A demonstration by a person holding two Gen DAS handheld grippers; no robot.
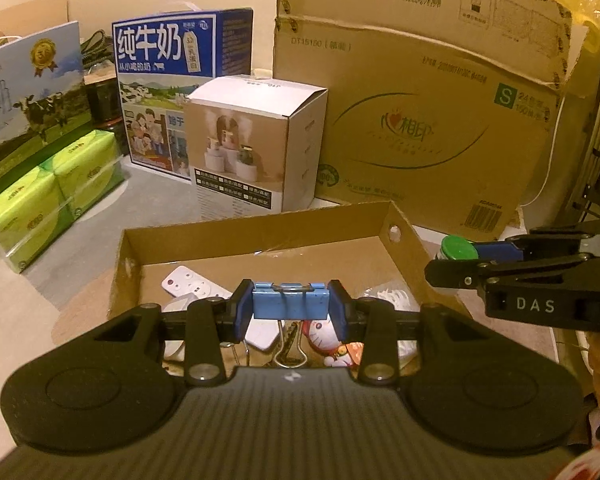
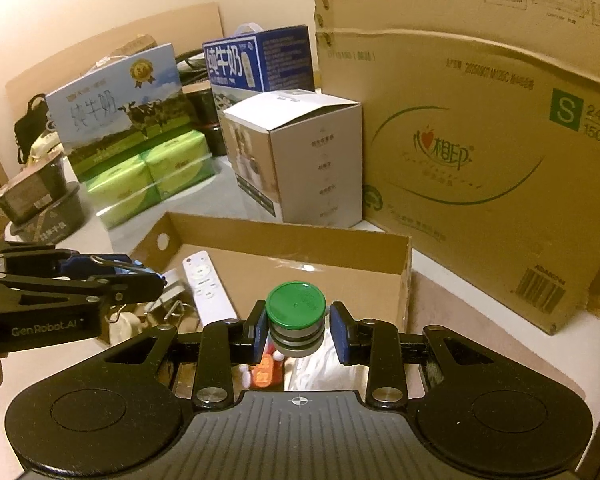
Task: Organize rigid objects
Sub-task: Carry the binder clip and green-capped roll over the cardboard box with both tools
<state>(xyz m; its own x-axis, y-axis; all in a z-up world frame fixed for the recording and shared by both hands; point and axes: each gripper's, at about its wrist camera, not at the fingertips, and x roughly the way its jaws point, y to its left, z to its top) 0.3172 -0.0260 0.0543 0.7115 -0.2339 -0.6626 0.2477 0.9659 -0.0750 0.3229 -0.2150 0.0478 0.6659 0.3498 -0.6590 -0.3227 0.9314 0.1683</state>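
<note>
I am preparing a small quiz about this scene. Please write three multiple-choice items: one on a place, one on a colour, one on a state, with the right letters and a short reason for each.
1. Where does the white remote lie?
A. in the open cardboard tray
B. on the milk carton
C. on the tissue packs

2. What colour is the cap of the small bottle?
A. red
B. green
C. yellow

3. What does the left tool hold?
A. nothing
B. the remote
C. a blue binder clip

Answers:
1 A: the remote lies in the tray.
2 B: the bottle in the right tool has a green cap.
3 C: the left tool clamps the binder clip.
</note>
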